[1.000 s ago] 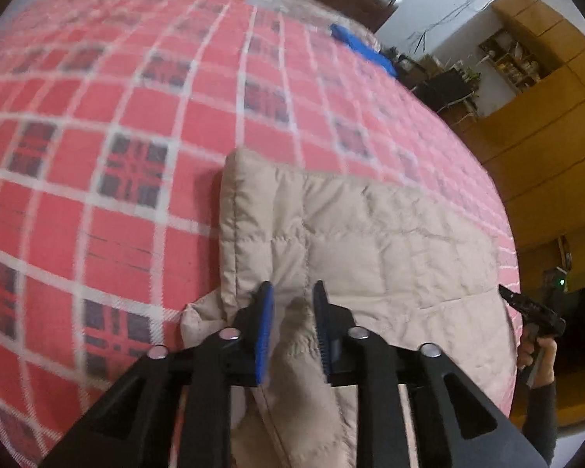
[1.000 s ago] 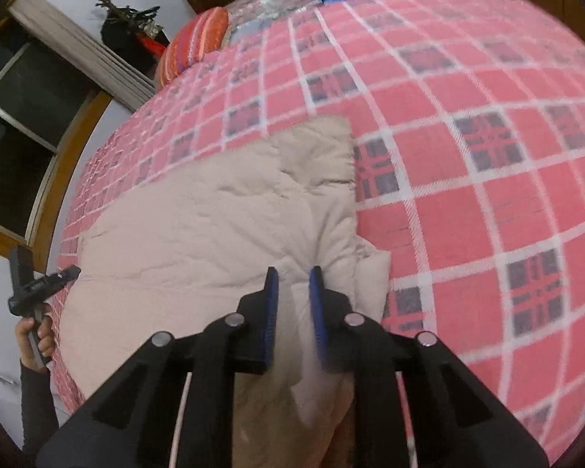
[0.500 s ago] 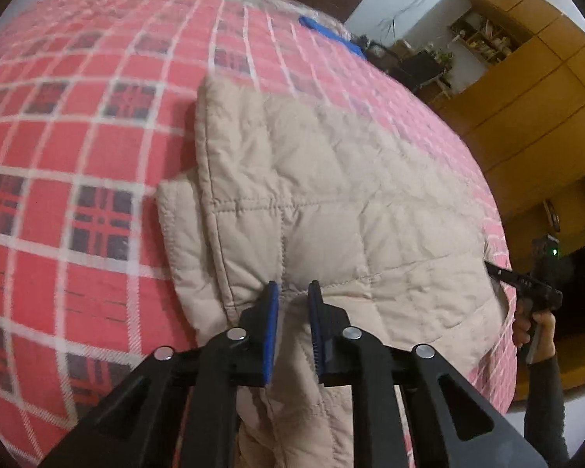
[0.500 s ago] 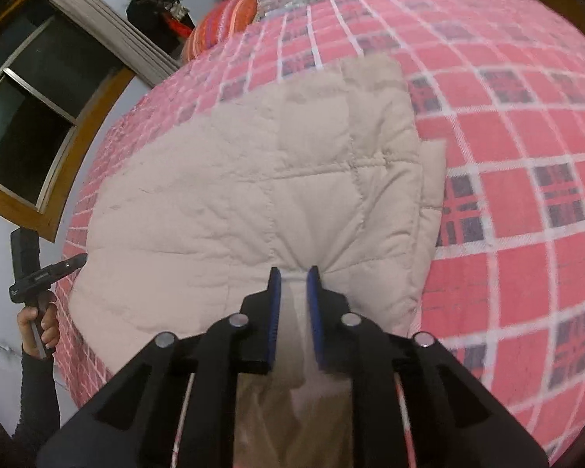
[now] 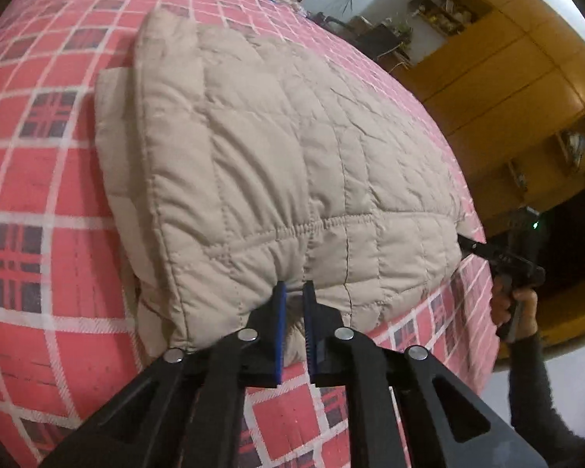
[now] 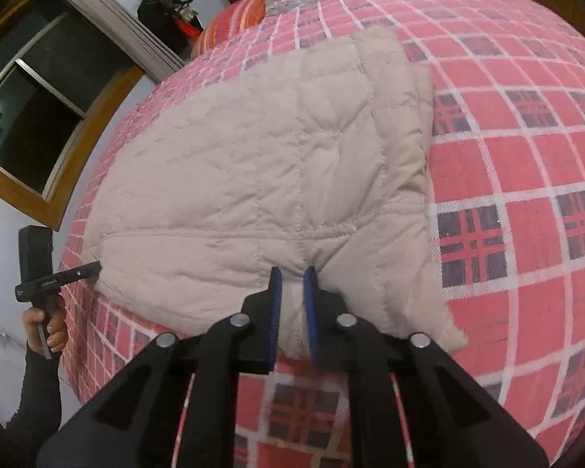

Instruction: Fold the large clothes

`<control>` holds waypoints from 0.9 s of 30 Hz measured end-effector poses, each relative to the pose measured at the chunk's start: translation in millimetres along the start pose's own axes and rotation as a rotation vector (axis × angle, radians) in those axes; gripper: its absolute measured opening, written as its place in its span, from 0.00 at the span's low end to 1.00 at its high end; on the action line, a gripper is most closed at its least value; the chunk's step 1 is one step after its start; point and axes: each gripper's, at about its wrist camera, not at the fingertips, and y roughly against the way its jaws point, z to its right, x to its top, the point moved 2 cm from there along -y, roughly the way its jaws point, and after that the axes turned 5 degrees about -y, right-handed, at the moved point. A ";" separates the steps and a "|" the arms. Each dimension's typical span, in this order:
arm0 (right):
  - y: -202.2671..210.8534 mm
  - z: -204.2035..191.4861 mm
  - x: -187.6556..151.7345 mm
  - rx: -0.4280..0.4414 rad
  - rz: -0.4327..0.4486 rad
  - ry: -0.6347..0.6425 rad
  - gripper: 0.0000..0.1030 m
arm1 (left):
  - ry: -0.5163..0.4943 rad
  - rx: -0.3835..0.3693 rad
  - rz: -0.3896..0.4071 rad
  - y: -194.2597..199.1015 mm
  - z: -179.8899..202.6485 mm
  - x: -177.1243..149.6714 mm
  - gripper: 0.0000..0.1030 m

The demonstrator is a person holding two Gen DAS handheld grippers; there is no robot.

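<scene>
Jacket: a beige quilted jacket (image 5: 292, 148) lies folded on the bed (image 5: 31, 179), its near edge close to the bed's front edge; a lower layer sticks out along its left side in the left view.
Left claw: the left claw (image 5: 293, 292) has its blue pads nearly together, pinching the jacket's near edge close to the left corner.
Right claw: the right claw (image 6: 291, 279) is likewise almost closed on a pinch of the same near edge, toward the right corner, where a loose flap (image 6: 444, 327) pokes out.
Step in hand: likely laying the fold down and squaring it.
Doing it well: keep both claws level and equally taut, so that the near edge lands straight and parallel to the bed's edge. Lower the padding until it rests, then let go of both corners together.
Watch for: puffy fill tends to spring back, so a press along the seam helps. The flap and the left layer want tucking in.
Poor view: how many layers each claw holds I cannot tell.
</scene>
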 end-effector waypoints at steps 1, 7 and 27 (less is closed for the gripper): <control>13.5 -5.0 -2.0 0.011 0.032 0.010 0.16 | -0.011 0.001 0.013 8.7 3.6 -2.6 0.16; 17.2 26.3 -16.0 -0.120 0.068 -0.042 0.12 | -0.007 -0.017 0.021 22.5 -13.1 -16.0 0.40; -40.7 -226.2 -147.8 -0.424 0.163 0.760 0.67 | 0.319 -0.178 0.073 49.4 -116.8 31.6 0.84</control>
